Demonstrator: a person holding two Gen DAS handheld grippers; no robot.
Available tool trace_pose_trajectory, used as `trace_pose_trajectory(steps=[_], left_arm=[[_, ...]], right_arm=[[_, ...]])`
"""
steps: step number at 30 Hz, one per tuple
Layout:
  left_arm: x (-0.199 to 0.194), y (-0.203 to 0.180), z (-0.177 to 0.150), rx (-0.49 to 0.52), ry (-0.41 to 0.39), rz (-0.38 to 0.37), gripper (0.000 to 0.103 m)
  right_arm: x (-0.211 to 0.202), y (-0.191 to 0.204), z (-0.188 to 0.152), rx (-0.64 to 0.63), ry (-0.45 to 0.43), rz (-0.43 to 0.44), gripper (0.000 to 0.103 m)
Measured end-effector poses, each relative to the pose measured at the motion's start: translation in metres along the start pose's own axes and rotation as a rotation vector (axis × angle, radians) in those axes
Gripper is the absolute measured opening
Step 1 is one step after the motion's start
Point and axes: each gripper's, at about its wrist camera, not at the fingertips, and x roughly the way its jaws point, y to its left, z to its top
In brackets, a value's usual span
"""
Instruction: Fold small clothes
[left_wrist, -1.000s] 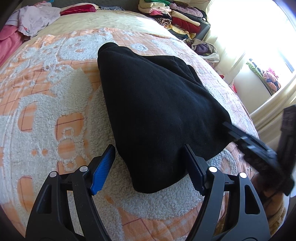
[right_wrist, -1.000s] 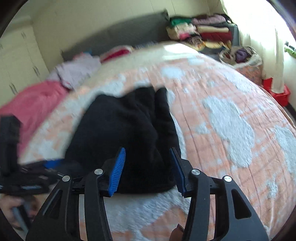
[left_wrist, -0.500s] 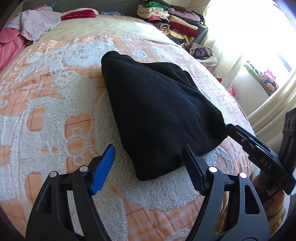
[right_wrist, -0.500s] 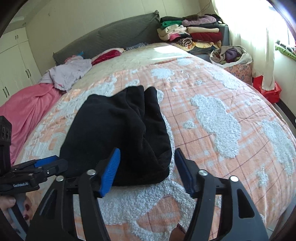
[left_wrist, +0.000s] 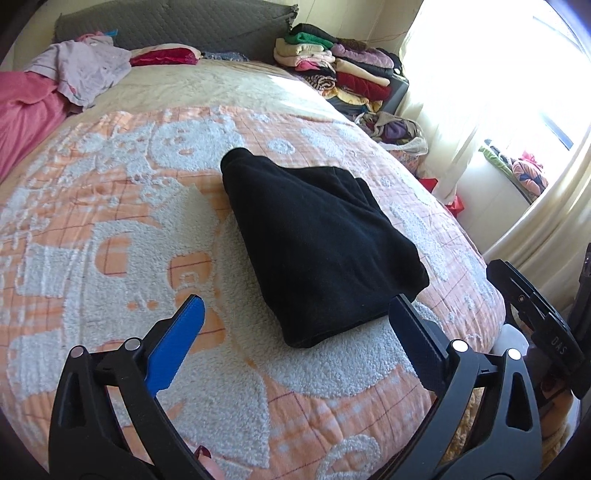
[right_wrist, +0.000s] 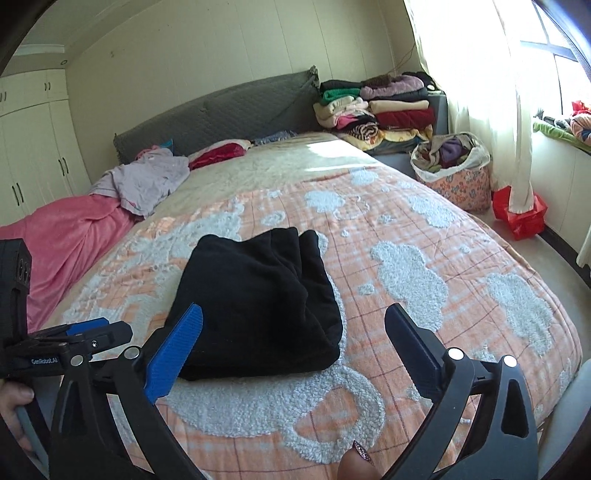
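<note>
A folded black garment (left_wrist: 317, 243) lies on the orange and white blanket (left_wrist: 110, 229) near the bed's front edge. My left gripper (left_wrist: 297, 312) hovers above its near end, jaws opening wide, nothing between the pads. In the right wrist view the same black garment (right_wrist: 258, 299) lies flat, and my right gripper (right_wrist: 293, 325) hangs above and in front of it, jaws opening, holding nothing. The left gripper (right_wrist: 88, 334) shows at the left edge there, held by a hand (right_wrist: 14, 406). The right gripper's finger (left_wrist: 532, 306) shows at the right edge of the left wrist view.
Loose pink and lilac clothes (right_wrist: 122, 195) lie at the bed's far left. A stack of folded clothes (right_wrist: 376, 107) sits beyond the bed's far right corner. A floral bag of clothes (right_wrist: 454, 166) and a red box (right_wrist: 521, 214) stand on the floor by the curtain.
Both grippers opened wider and drew up and back from the black garment, which stays flat on the blanket. More of the room shows in both views.
</note>
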Motion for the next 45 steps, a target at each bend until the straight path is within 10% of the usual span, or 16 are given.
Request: trace_pose_trajectory(steps=[21,45], left_arm=[[-0.042,0.019,-0.039,0.034,-0.089,0.121,0.094],[-0.020,0.046,-0.092,-0.030,0.027,0.172,0.094]], right_arm=[[-0.033,0.043,-0.038,-0.119,-0.020,0.004,0.099],[0.001,0.048,-0.095,-0.107,0.167,-0.011,0.099]])
